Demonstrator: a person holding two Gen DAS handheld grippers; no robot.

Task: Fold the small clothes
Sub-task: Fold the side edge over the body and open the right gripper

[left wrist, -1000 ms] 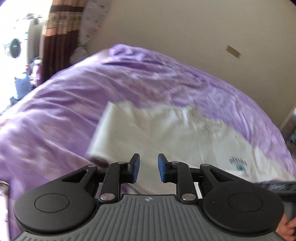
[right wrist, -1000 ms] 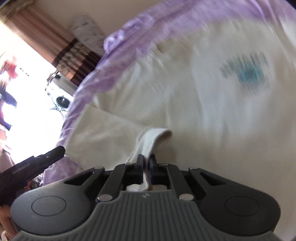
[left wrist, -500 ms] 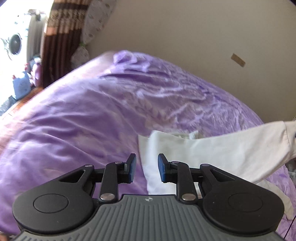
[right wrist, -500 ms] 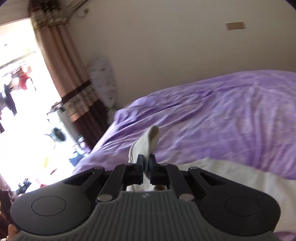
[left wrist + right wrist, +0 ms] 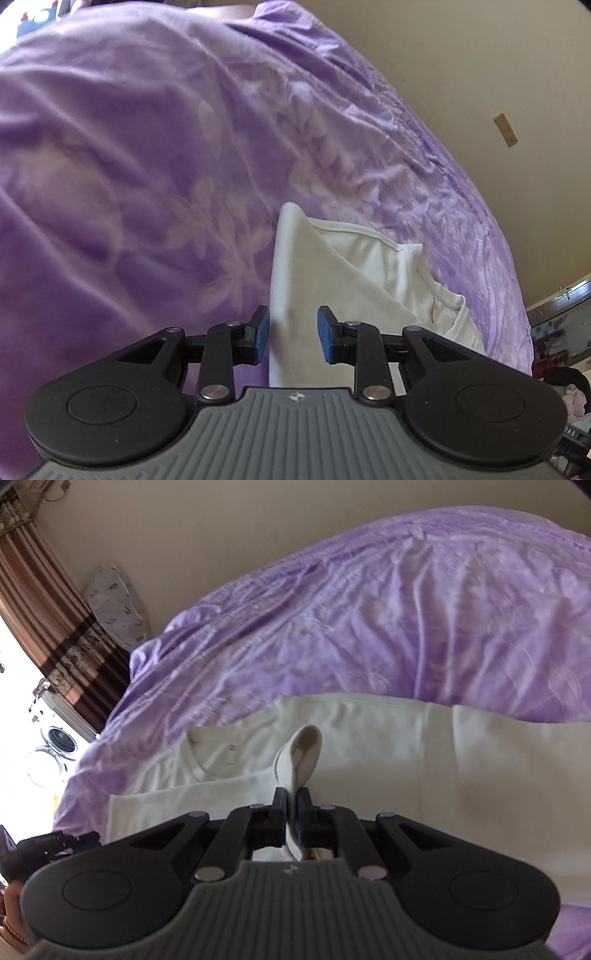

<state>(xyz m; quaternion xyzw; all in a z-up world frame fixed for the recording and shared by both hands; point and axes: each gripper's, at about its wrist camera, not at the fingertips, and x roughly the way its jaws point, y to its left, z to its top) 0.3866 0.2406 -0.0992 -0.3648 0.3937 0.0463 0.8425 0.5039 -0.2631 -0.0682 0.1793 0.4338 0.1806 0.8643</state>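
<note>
While a pinch of pale cloth is clamped between the closed jaws of the right gripper (image 5: 291,805), a small loop of the fabric is seen curling up just beyond the fingertips. Spread flat ahead of those jaws is the white T-shirt (image 5: 369,746), its round neckline (image 5: 210,757) lying ahead and to the left, with one side already laid over in a straight fold. Beyond it, only the rumpled purple bedspread (image 5: 369,609) is shown, then a plain wall. The left gripper (image 5: 293,328) is held with its blue pads apart and nothing between them — the shirt's folded edge (image 5: 284,280) lies directly beyond the gap, untouched. Thin, limp, light cloth is judged likely; sagging and creasing are to be expected, so a hold at a hem or corner — both layers together — would seem wise.
</note>
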